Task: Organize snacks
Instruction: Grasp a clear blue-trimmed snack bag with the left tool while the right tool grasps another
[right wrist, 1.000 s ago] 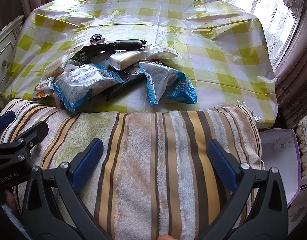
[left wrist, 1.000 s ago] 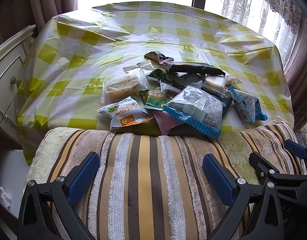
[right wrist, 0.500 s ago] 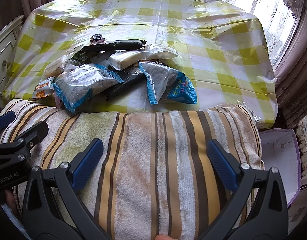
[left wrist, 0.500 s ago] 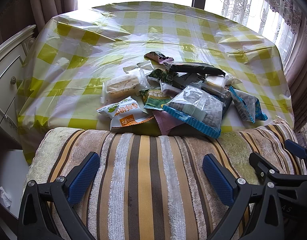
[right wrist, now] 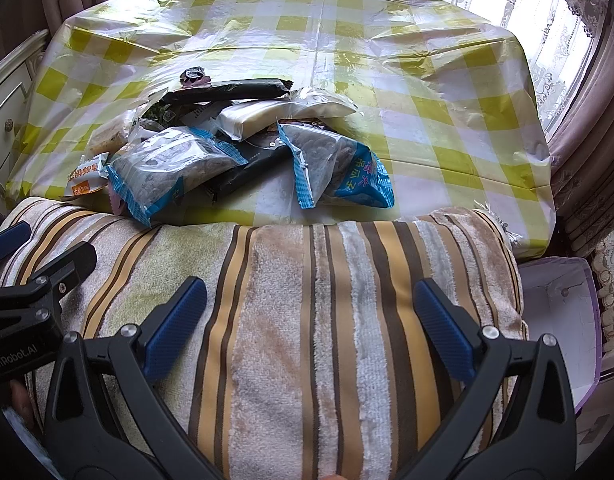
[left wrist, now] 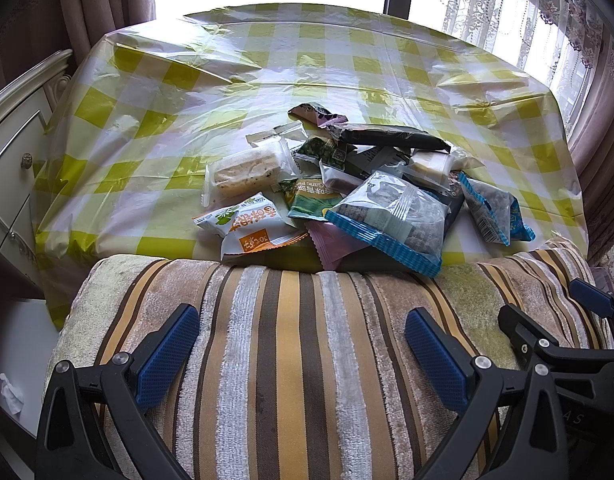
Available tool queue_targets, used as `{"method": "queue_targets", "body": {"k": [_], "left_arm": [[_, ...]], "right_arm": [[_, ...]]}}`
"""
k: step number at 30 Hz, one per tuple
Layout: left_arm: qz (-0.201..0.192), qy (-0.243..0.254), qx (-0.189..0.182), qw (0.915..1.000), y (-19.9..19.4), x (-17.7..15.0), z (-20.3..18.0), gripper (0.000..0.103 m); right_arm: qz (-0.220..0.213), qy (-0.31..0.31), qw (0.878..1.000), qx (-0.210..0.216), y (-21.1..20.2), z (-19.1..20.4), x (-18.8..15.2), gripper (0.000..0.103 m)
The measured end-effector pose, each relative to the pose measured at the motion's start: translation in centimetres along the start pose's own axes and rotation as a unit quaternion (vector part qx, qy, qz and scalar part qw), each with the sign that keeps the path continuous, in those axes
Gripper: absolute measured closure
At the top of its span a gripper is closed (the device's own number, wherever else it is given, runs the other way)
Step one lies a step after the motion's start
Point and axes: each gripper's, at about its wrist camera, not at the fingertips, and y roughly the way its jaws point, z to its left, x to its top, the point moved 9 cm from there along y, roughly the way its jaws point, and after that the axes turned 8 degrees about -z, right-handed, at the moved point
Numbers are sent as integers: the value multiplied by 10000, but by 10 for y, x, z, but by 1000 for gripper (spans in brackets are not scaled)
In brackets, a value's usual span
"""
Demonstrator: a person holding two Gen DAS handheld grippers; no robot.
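1. Over a brown-and-yellow striped plush cushion [left wrist: 291, 360], the left gripper [left wrist: 303, 344] hovers with blue-padded fingers spread wide, holding nothing.
2. Beyond it, a heap of plastic-wrapped snack packets [left wrist: 347, 192] lies near the front edge of the yellow-checked plastic tablecloth [left wrist: 267, 68].
3. Beside the left tool, the right gripper [right wrist: 311, 320] likewise gapes empty above the cushion.

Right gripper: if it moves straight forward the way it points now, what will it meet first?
Probably the striped towel lying under the open right gripper, then the blue-edged snack bag at the table's near edge. Its height above the towel is unclear.
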Motion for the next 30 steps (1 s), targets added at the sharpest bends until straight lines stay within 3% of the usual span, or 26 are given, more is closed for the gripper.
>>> {"method": "queue_targets", "body": {"k": [9,18,21,26,30], "left_arm": [[-27,-120,-1,9999,0,3,4,0],[229,-433,43,9988,26,30,25,0],[279,-166,-152,9994,34,40,15,10],[134,730,-653,9951,41,60,-26,10],[521,1089,-987,9878,64,60,-50,11]], "right_arm": [[35,-28,10000,-6,1,1,1,0],[31,-35,10000,-17,0,1,0,0],[18,-33,10000,-3,-1,1,1,0],[1,-15,10000,15,-2,0,0,0],[1,-18,10000,3,-2,0,1,0]]}}
